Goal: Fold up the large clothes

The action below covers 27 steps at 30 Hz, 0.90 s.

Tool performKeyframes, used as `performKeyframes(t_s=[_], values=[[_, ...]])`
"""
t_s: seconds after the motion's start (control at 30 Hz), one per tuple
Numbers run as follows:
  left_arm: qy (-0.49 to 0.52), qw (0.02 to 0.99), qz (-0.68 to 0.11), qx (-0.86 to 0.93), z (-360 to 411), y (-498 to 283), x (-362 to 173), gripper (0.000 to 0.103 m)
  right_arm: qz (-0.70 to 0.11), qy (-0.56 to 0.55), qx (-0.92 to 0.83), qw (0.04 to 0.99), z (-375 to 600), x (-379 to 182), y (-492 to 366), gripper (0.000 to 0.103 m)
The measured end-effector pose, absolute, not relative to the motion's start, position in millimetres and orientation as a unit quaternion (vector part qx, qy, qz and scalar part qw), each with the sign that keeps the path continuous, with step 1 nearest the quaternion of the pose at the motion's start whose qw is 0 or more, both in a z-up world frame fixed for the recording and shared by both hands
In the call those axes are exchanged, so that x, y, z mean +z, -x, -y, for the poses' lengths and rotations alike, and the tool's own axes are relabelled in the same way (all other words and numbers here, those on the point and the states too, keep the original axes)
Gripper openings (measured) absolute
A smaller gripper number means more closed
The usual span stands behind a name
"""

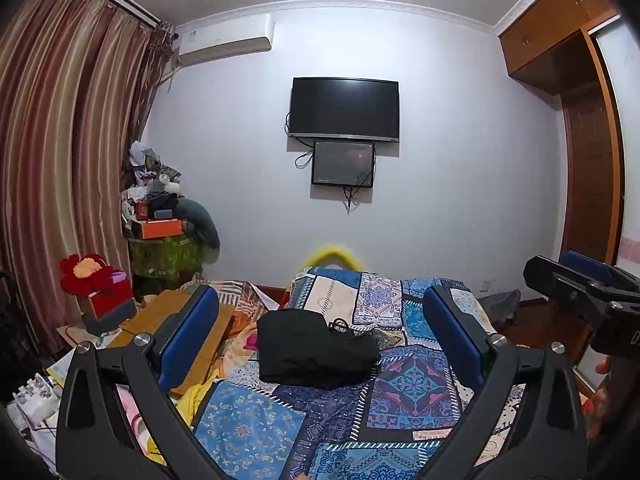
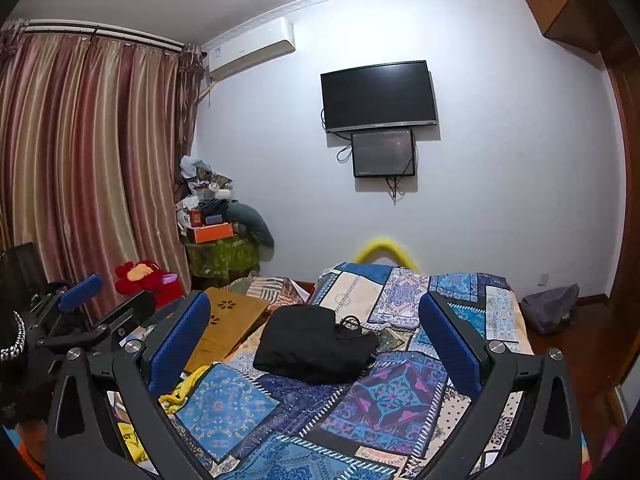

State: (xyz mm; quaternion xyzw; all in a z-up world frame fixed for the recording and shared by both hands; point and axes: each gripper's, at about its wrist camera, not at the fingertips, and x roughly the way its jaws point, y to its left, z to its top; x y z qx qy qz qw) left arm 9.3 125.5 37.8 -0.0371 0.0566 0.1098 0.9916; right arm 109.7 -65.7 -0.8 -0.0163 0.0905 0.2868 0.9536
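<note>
While both sets of jaws stand wide and empty, left gripper (image 1: 320, 336) and right gripper (image 2: 316, 340) hover apart; ahead between the blue pads, black garment (image 1: 316, 354) already bundled on patterned bedspread (image 1: 408, 392); best to square edges, press flat; beyond, television (image 1: 344, 108)

A pale wall (image 1: 440, 160) carries a dark television (image 1: 344, 107) with a smaller screen (image 1: 343, 169) just below it, cables dangling. An air conditioner (image 1: 226, 42) sits high near the corner, beside striped reddish curtains (image 1: 60, 140). A wooden wardrobe (image 1: 560, 40) fills the right side. A cluttered green-draped stand (image 1: 164, 256) stands in the corner. The bed (image 1: 400, 380) wears a blue patchwork cover.
</note>
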Motion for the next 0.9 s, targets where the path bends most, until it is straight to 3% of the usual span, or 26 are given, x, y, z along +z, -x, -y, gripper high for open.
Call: performKeyframes(t_s=[0.9], values=[[0.041,0.991,-0.066,0.109,-127.2,-11.5,28.8,0.102,-0.108,0.014,0.288,0.951,61.7,-6.8,-119.3,0.103]])
